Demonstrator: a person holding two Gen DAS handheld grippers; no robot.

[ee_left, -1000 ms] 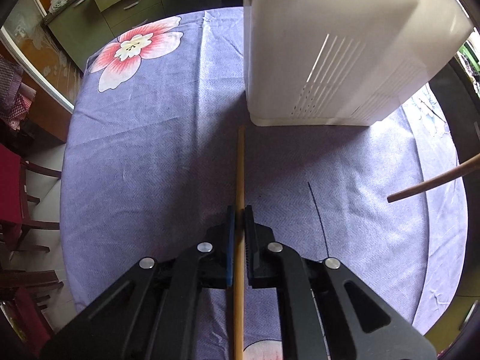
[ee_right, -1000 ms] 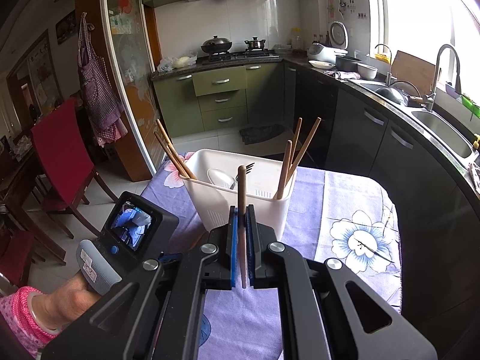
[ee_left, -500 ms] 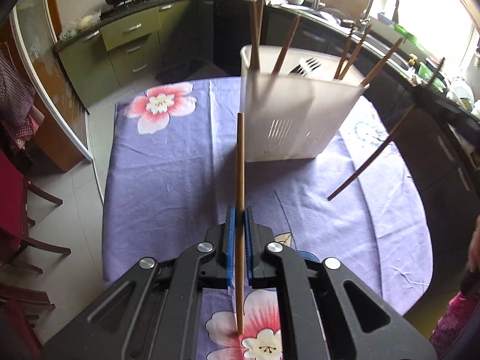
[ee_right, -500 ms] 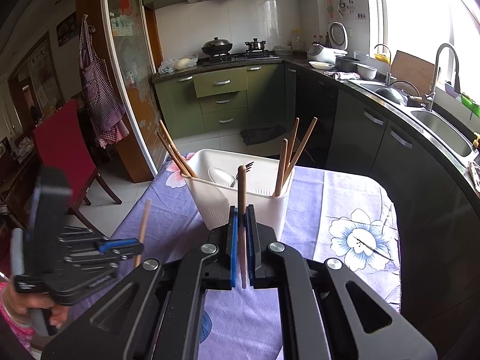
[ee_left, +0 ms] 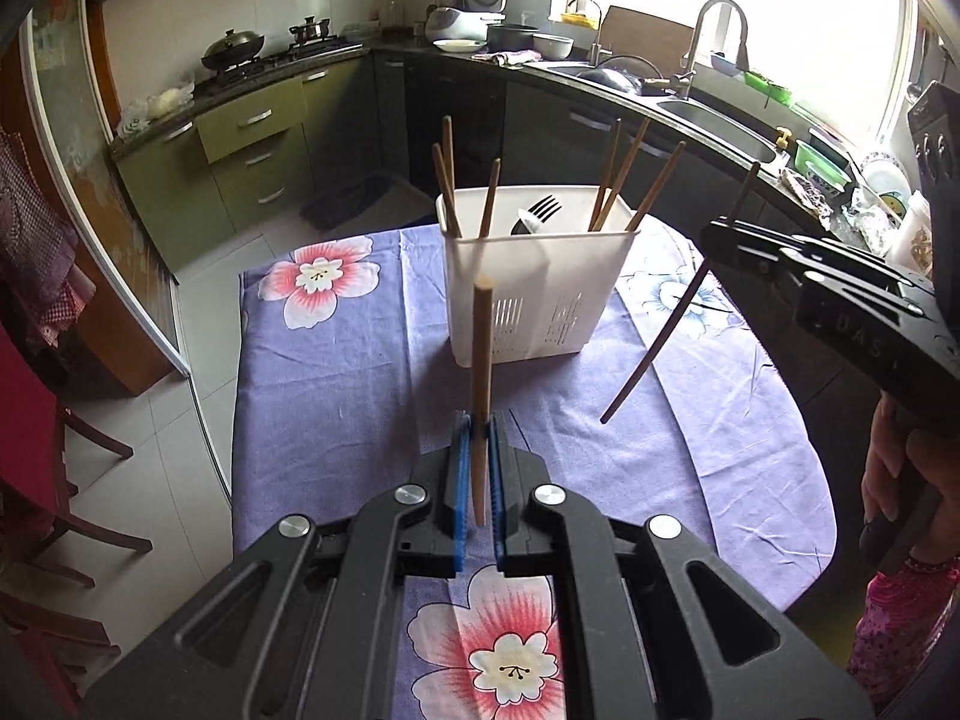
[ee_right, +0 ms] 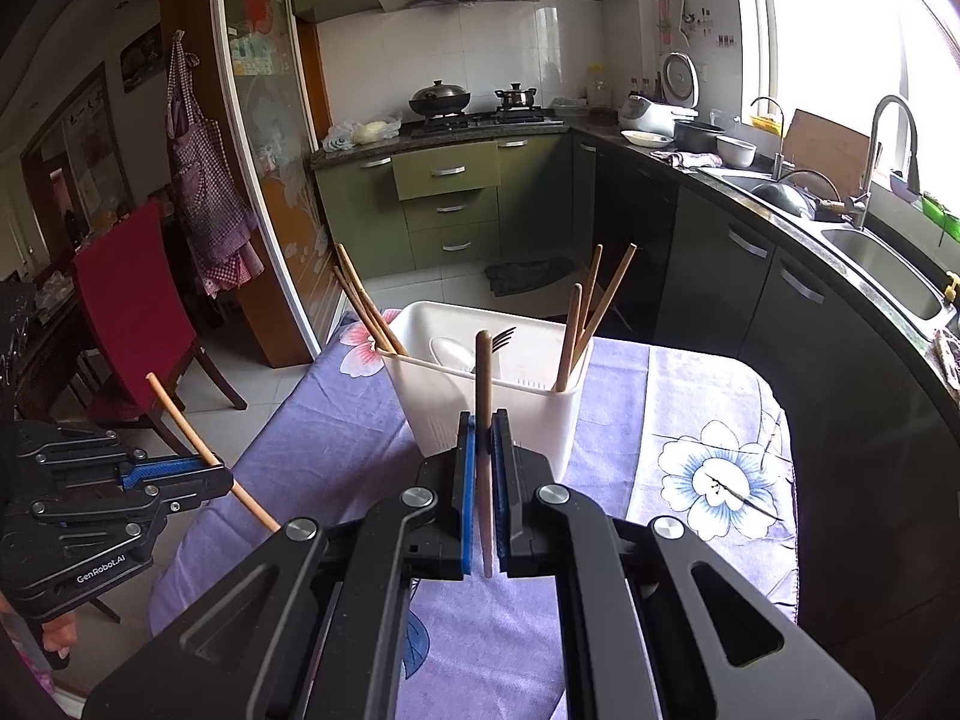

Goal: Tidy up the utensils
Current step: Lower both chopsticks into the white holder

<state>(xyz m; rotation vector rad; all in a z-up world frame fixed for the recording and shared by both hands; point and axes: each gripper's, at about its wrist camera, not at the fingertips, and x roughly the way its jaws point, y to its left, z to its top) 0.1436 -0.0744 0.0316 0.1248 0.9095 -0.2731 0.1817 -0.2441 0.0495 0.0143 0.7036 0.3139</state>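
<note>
My left gripper (ee_left: 479, 423) is shut on a light wooden chopstick (ee_left: 482, 348) and holds it above the table, its tip toward the white utensil caddy (ee_left: 540, 276). The caddy holds several chopsticks in both end compartments, with a fork (ee_left: 543, 207) and a spoon in the middle. My right gripper (ee_right: 485, 420) is shut on a darker chopstick (ee_right: 483, 372) in front of the caddy (ee_right: 540, 420). In the left wrist view the right gripper (ee_left: 711, 240) hangs at the right with its chopstick (ee_left: 660, 336) slanting down. The right wrist view shows the left gripper (ee_right: 222, 474) low at the left.
The caddy stands on a table under a purple flowered cloth (ee_left: 336, 396). A red chair (ee_right: 132, 300) is at the table's left. A dark counter with a sink (ee_right: 870, 264) curves along the right. Green cabinets (ee_right: 447, 204) and a stove are behind.
My left gripper has lifted its chopstick off the cloth, risen and drawn back from the caddy, which now looks smaller and farther. The right gripper has stayed still.
</note>
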